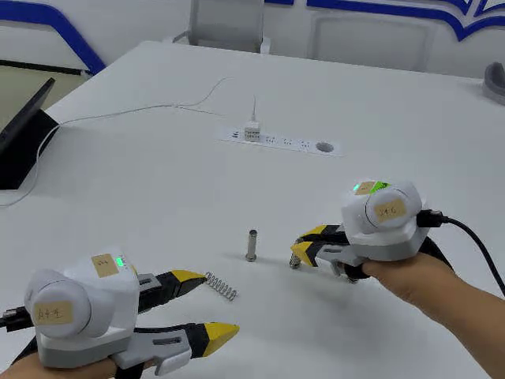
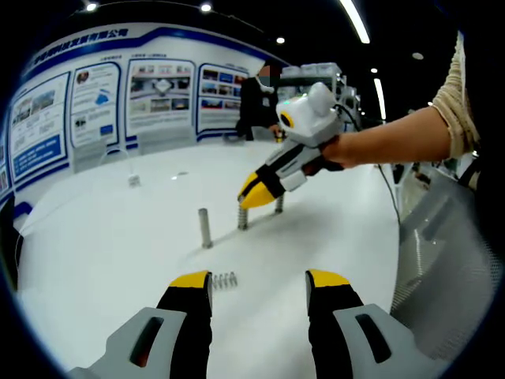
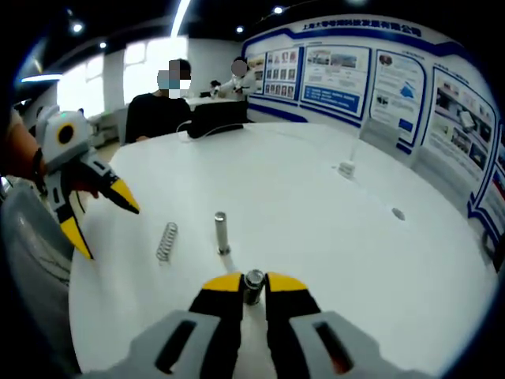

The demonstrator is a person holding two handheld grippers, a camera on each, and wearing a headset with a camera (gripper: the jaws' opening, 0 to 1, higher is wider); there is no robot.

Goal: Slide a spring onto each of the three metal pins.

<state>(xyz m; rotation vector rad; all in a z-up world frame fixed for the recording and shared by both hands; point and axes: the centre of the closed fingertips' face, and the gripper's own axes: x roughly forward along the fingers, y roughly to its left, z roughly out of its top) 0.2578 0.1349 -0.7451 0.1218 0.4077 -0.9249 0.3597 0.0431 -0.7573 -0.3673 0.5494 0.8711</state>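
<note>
Left gripper (image 1: 203,305) noted at 7 o'clock in the head view. Its yellow-tipped jaws are spread wide, with nothing between them. A loose spring (image 1: 222,286), a thin steel coil, is laid flat on the matte white table (image 1: 158,181), just off the upper tip at its 3 o'clock. A bare pin (image 1: 252,245), a smooth grey cylinder, is stood upright near centre, apart from the spring. Right gripper (image 1: 302,247) noted at 4 o'clock, jaws pinched onto a second pin (image 3: 254,281). That pin's round top is seen end-on in the right gripper view. In the left gripper view a third pin (image 2: 278,204) is seen behind those tips. The post nearer the tips looks ribbed, but coils cannot be confirmed.
</note>
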